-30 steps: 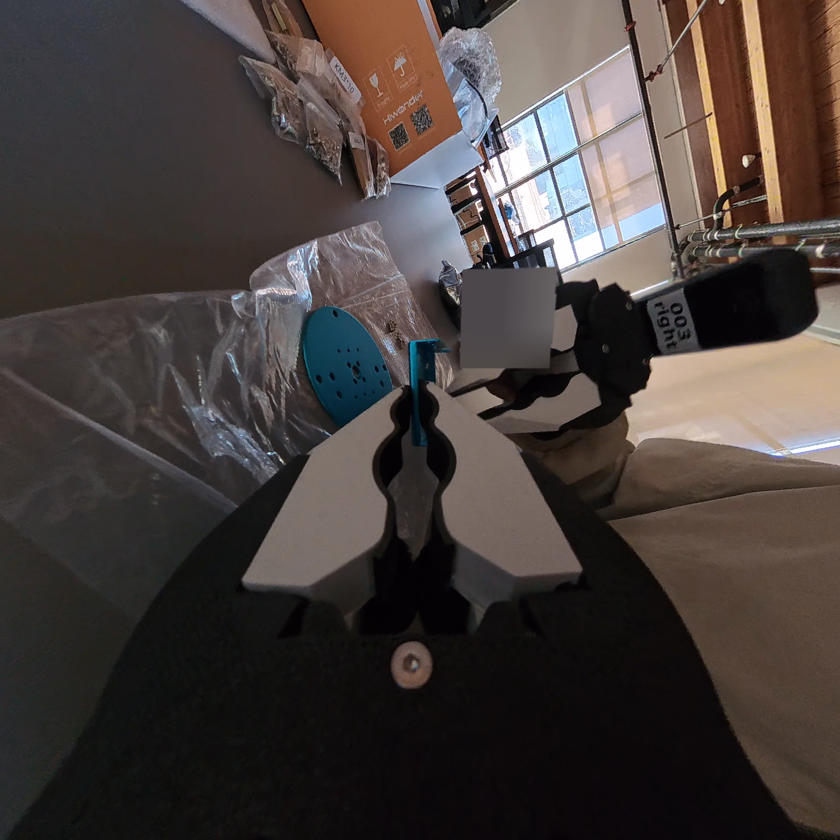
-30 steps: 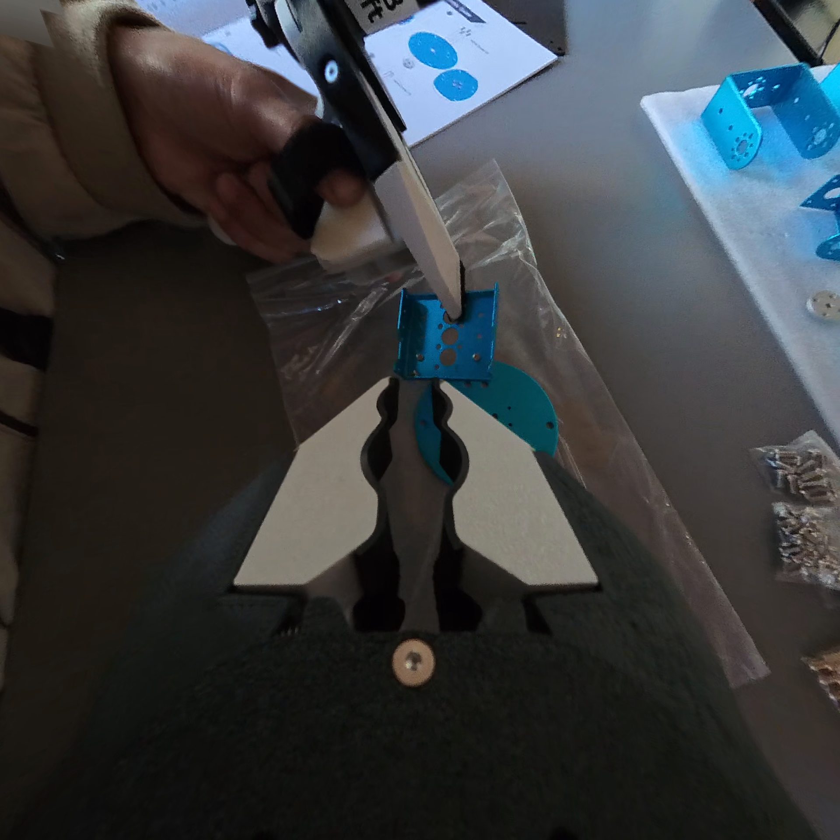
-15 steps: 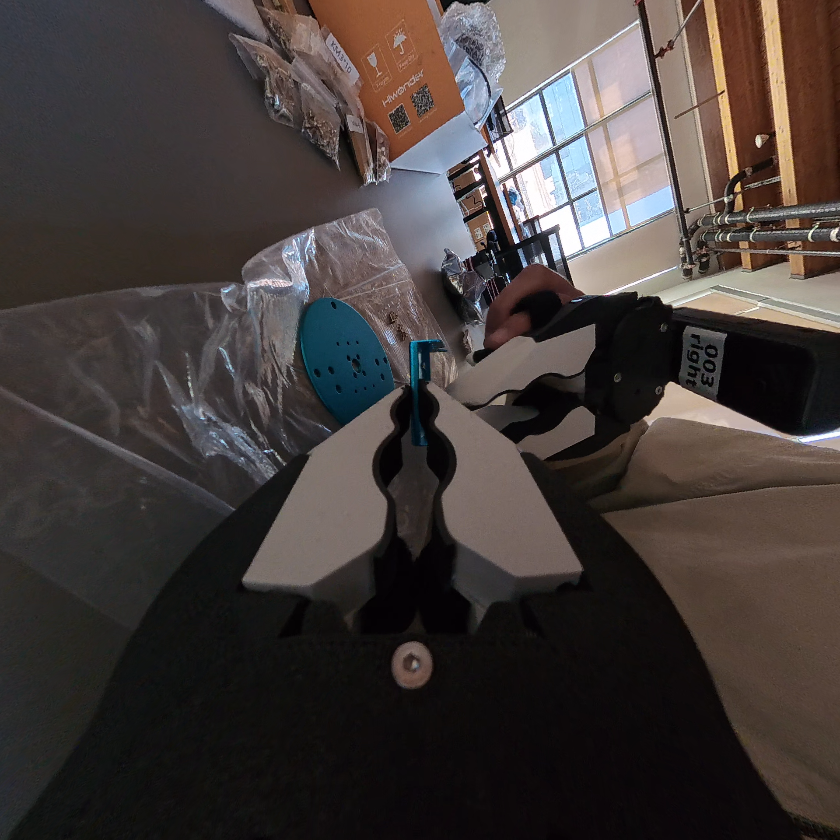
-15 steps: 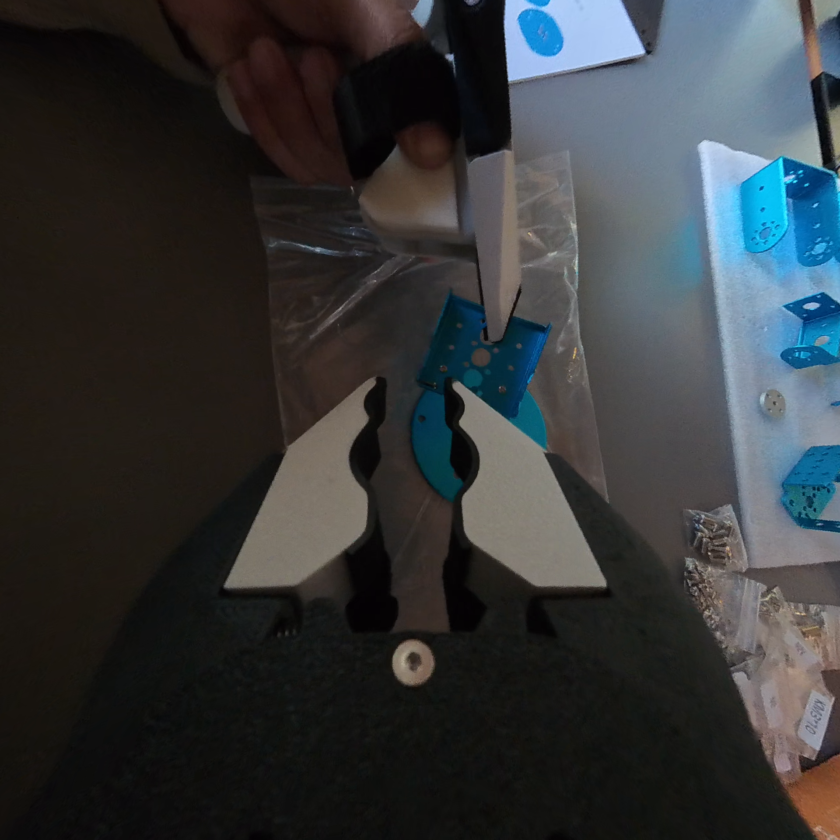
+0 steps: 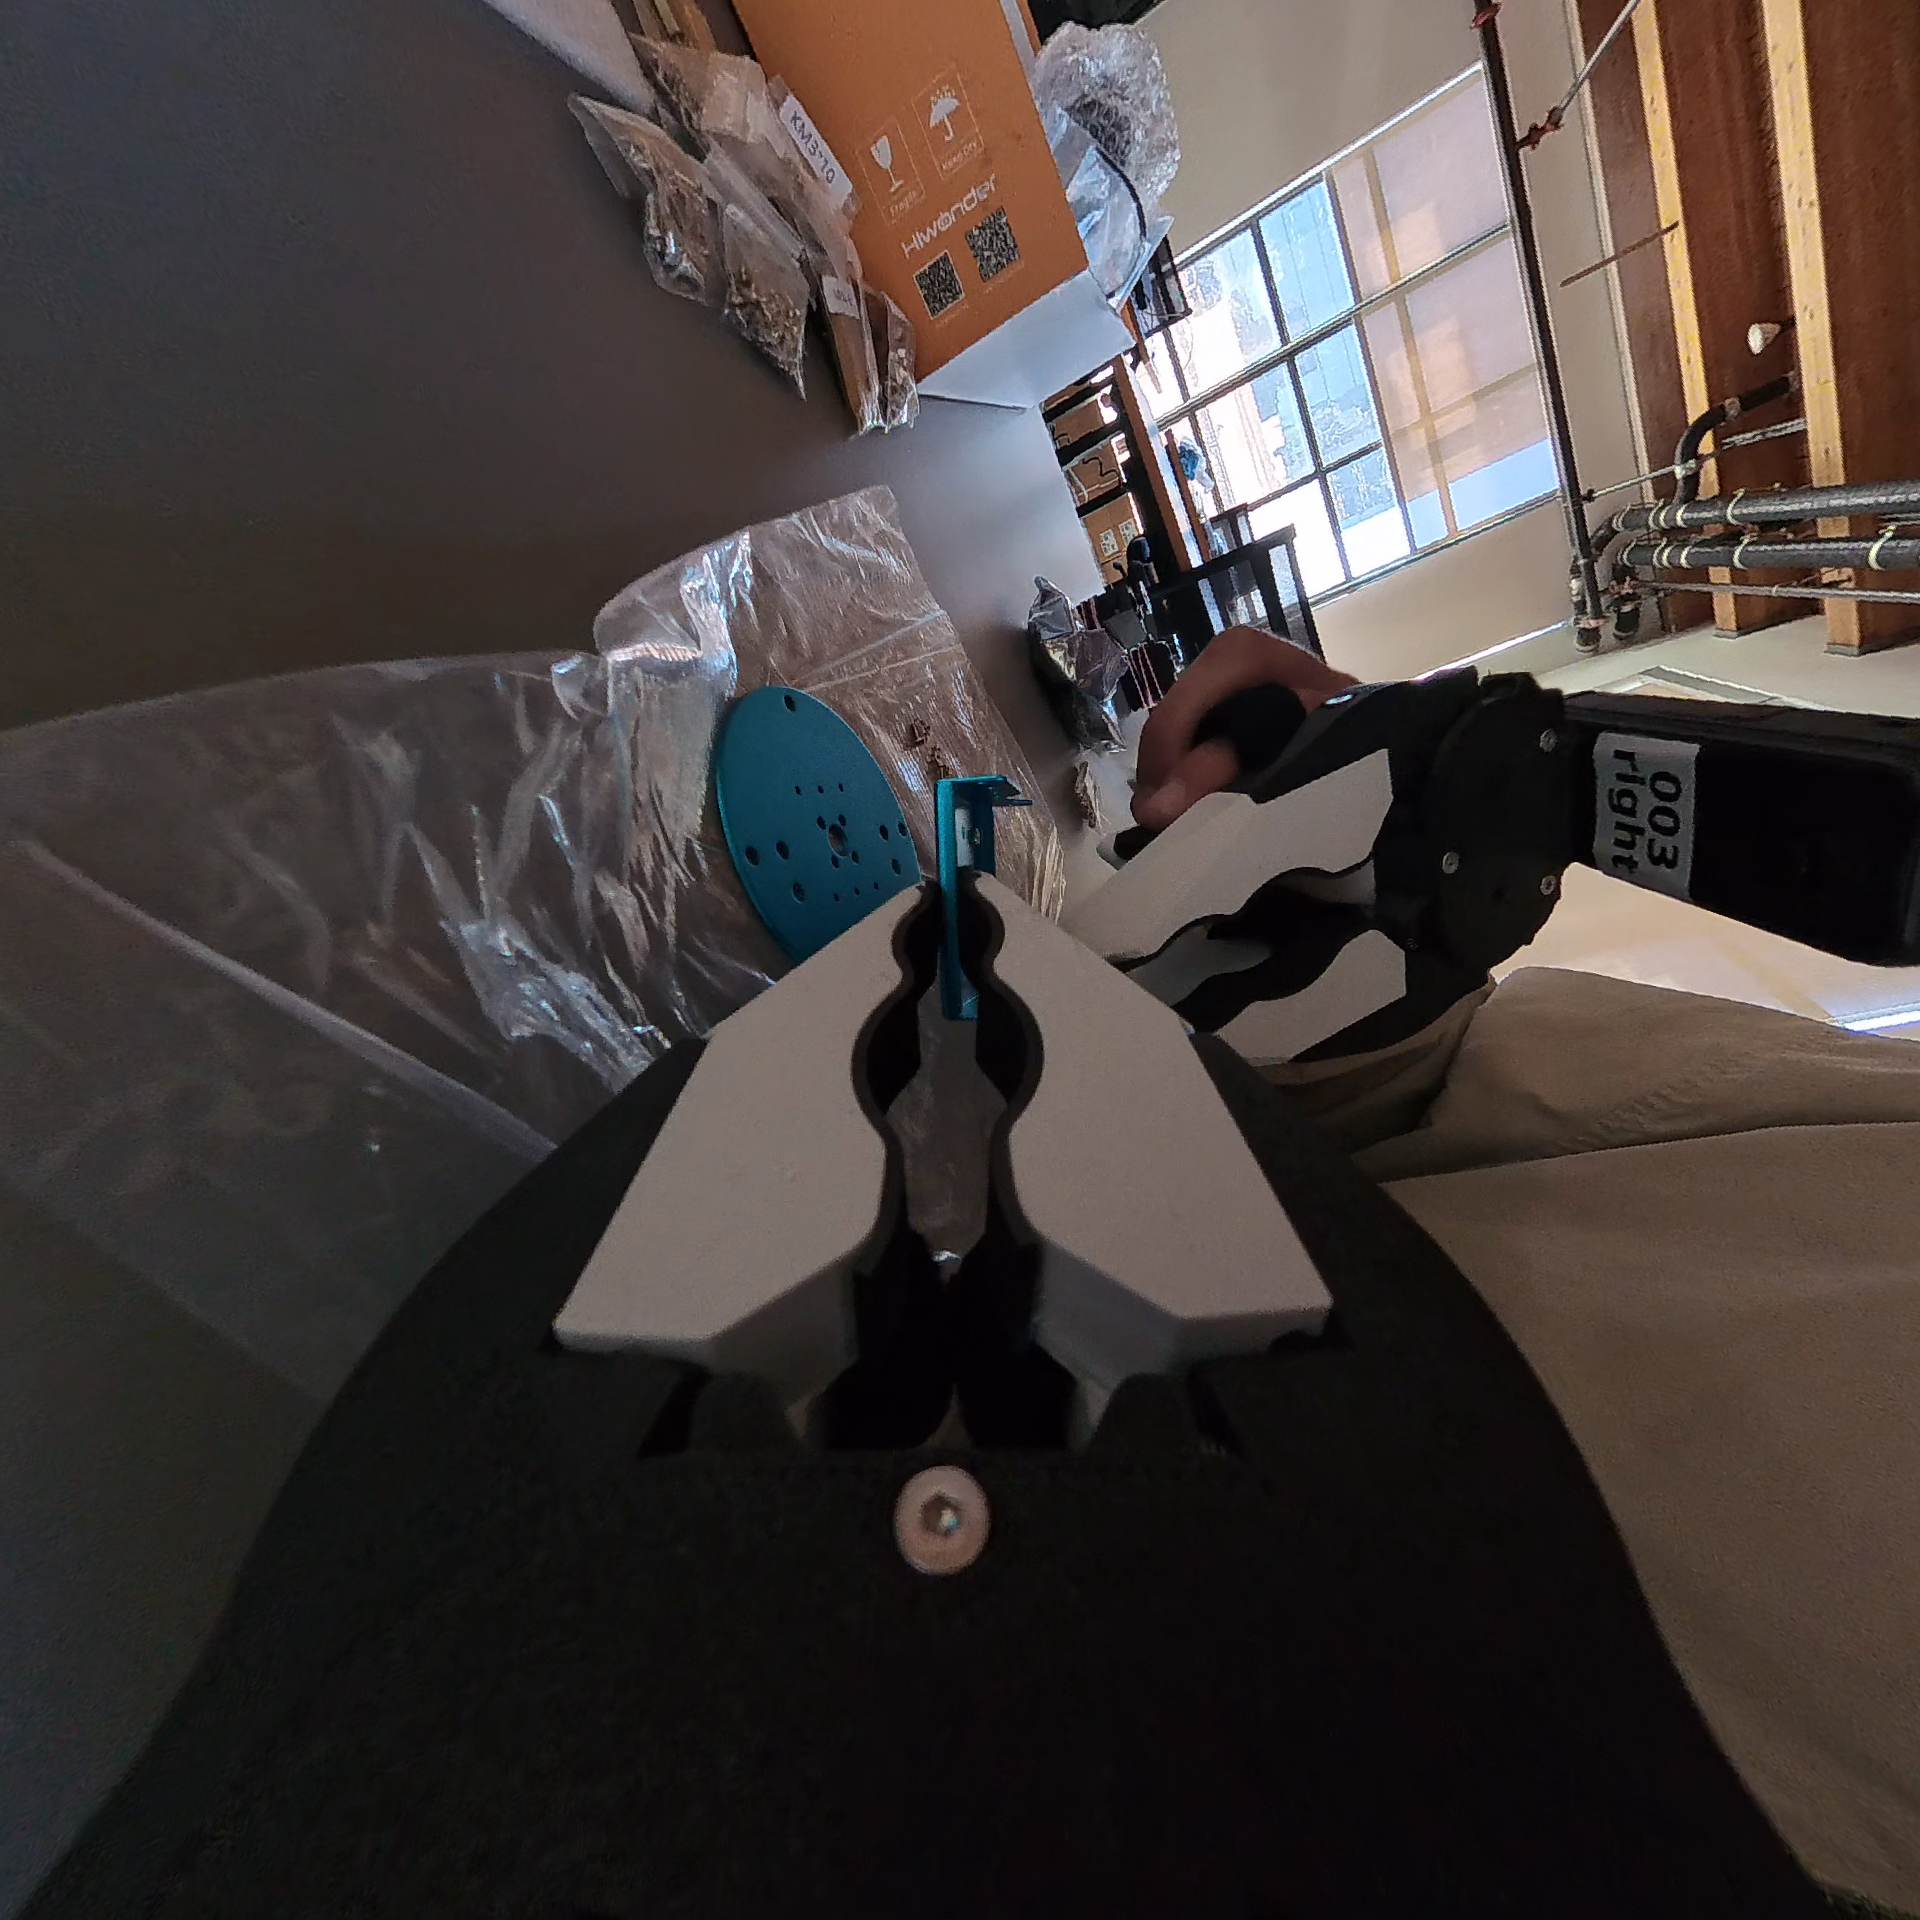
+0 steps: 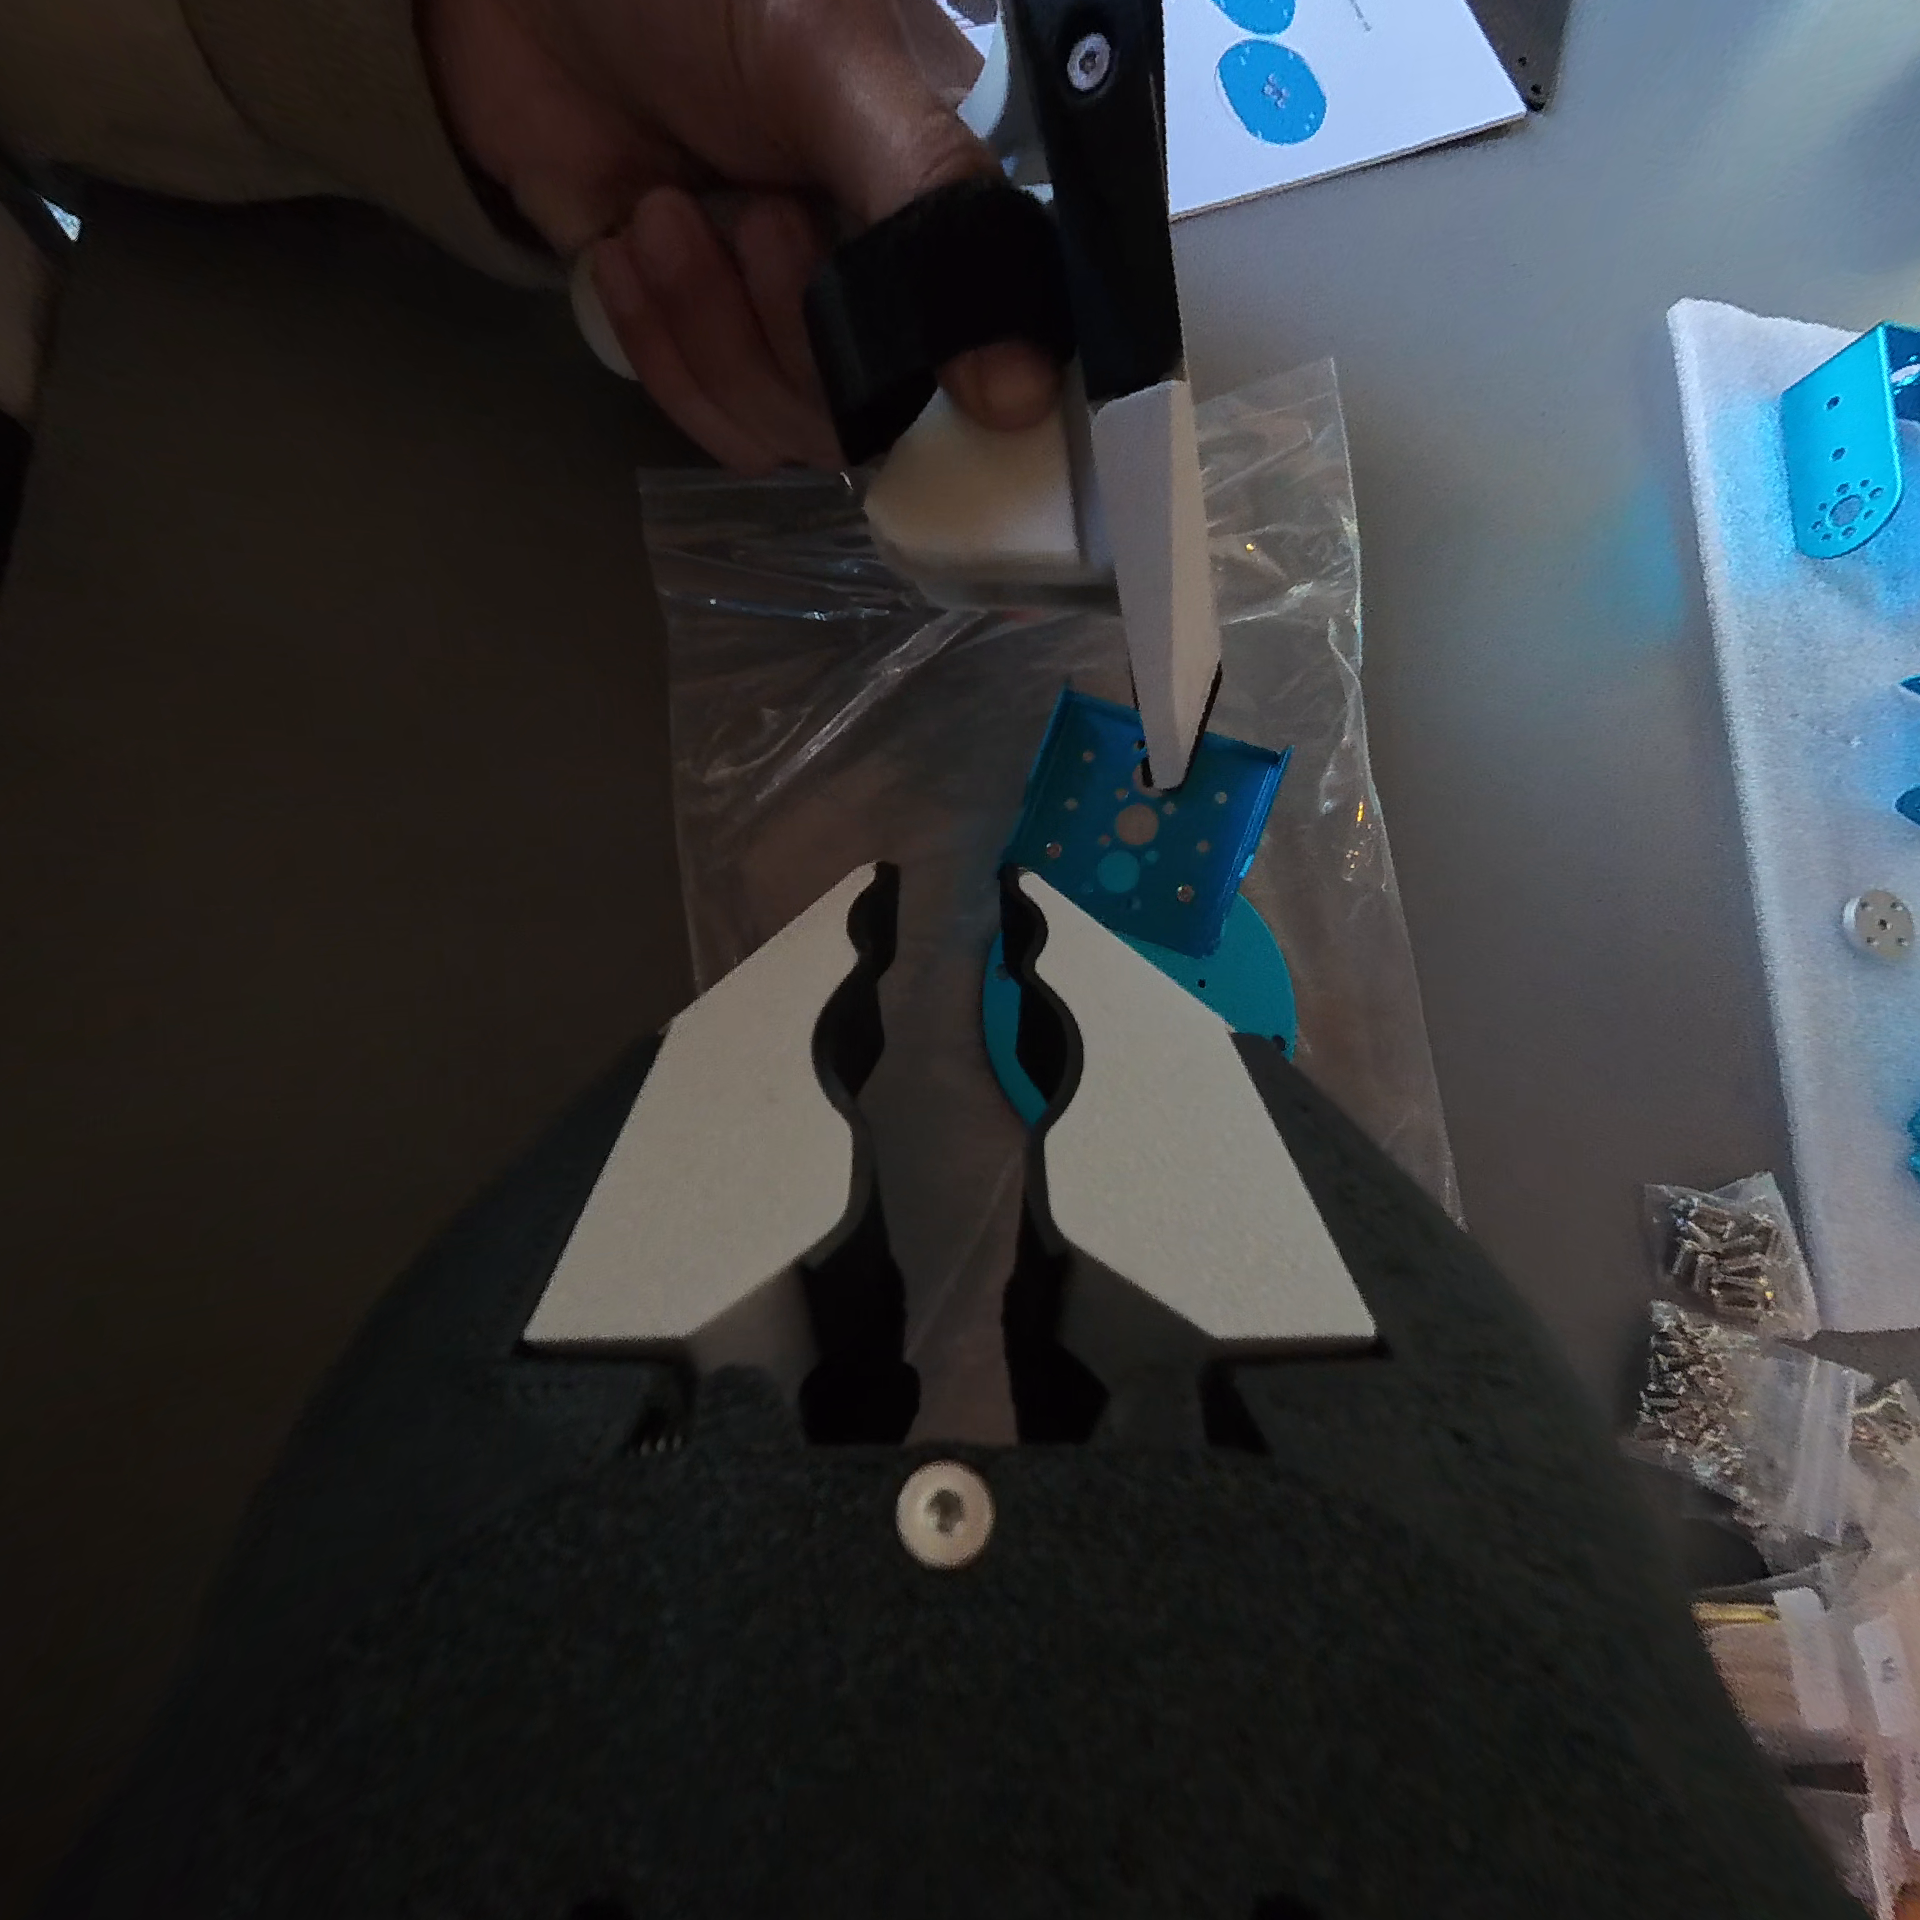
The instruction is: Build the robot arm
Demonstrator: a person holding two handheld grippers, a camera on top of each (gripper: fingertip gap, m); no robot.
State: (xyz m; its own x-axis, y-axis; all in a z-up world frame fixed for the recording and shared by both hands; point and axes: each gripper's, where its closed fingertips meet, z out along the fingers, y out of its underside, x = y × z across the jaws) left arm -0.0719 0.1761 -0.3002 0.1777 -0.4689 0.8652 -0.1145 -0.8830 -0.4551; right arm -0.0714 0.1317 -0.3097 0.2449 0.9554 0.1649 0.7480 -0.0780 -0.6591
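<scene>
My left gripper [image 5: 958, 894] is shut on a small blue perforated U-bracket [image 5: 956, 883], holding it edge-on above a clear plastic bag [image 5: 468, 852]. In the right wrist view the left gripper [image 6: 1169, 774] comes down from above and pinches the bracket [image 6: 1132, 842] near its top edge. A blue round perforated disc [image 5: 810, 842] lies on the bag just under the bracket [image 6: 1252, 987]. My right gripper [image 6: 951, 878] is open and empty, with its tips just short of the bracket's lower left corner. It shows close to the right of the left gripper [image 5: 1122, 951].
A white foam tray [image 6: 1766, 790] with several blue brackets lies at the right. Small bags of screws [image 6: 1725, 1278] lie at the lower right. A printed sheet [image 6: 1340, 104] lies at the top. An orange box [image 5: 935, 177] stands at the table's far end. The gap from one gripper's tips to the other's is roughly 5 cm.
The right gripper has come lower and closer to the left gripper, and its jaws have opened a little. The left gripper stays shut on the bracket, which now looks tilted in the right wrist view.
</scene>
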